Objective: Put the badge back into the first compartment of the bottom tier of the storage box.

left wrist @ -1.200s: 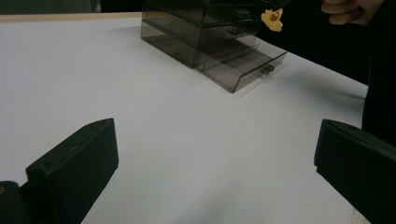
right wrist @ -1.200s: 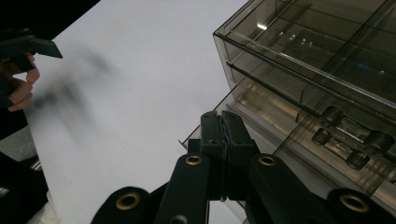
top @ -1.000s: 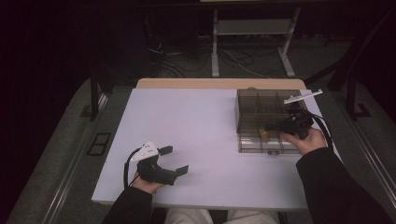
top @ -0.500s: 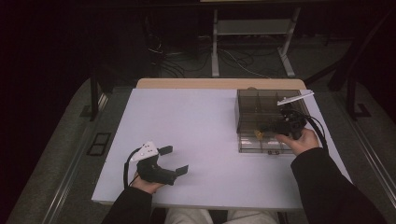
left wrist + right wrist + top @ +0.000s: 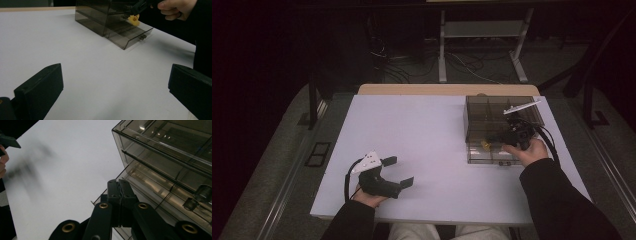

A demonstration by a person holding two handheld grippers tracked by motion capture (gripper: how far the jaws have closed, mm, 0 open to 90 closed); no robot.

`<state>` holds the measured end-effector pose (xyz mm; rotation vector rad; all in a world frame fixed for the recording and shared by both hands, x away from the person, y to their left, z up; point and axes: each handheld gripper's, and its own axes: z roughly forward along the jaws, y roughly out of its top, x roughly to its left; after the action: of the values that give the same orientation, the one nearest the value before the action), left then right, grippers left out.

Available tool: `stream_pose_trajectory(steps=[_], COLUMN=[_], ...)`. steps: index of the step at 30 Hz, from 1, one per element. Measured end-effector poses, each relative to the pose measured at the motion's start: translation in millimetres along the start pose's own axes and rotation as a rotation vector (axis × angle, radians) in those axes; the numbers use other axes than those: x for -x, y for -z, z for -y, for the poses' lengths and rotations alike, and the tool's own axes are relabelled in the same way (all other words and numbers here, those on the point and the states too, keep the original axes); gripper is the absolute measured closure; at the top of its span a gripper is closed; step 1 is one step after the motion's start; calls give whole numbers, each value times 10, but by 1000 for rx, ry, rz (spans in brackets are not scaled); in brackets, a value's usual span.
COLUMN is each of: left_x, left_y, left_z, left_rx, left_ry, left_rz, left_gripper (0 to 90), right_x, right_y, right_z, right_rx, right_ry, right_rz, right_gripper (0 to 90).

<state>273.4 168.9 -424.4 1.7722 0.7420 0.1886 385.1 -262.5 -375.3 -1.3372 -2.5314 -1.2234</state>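
A small yellow piece (image 5: 134, 20) hangs at the tip of the right gripper (image 5: 494, 138), whose jaws are pressed together on it, just above the pulled-out drawer (image 5: 486, 151) of a smoky see-through drawer box (image 5: 492, 112). In the left gripper view the piece sits at the very end of the dark jaws, over the open drawer's far part and clear of its floor. In the right gripper view the two jaws meet flat against each other, with the drawer's rim right beyond them; the piece itself is hidden there. The box stands at the far right of the white table (image 5: 422, 135), its drawer drawn toward the near side, a small knob on the front. The right hand (image 5: 530, 151) grips its tool from the near right side of the box. Well apart, at the near left of the table, the left gripper (image 5: 398, 171) rests low with its jaws spread wide and nothing between them, pointing toward the box.
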Motion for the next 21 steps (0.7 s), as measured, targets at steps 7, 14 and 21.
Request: stream_pose_trajectory(steps=[7,14,21], left_x=[-3,-5,-6], left_y=[2,5,8], left_z=[0,-1,-3], left_rx=[0,0,1], left_ry=[-3,-3,-4], left_rz=[0,0,0], left_gripper=[0,0,0], right_x=[16,20,28], right_y=[-91,-194,-268], right_z=[15,26,36], right_rx=[-12,-25,-29], right_ry=[-6,-11,-20], right_rz=[0,1,-3], right_gripper=[882,882,882])
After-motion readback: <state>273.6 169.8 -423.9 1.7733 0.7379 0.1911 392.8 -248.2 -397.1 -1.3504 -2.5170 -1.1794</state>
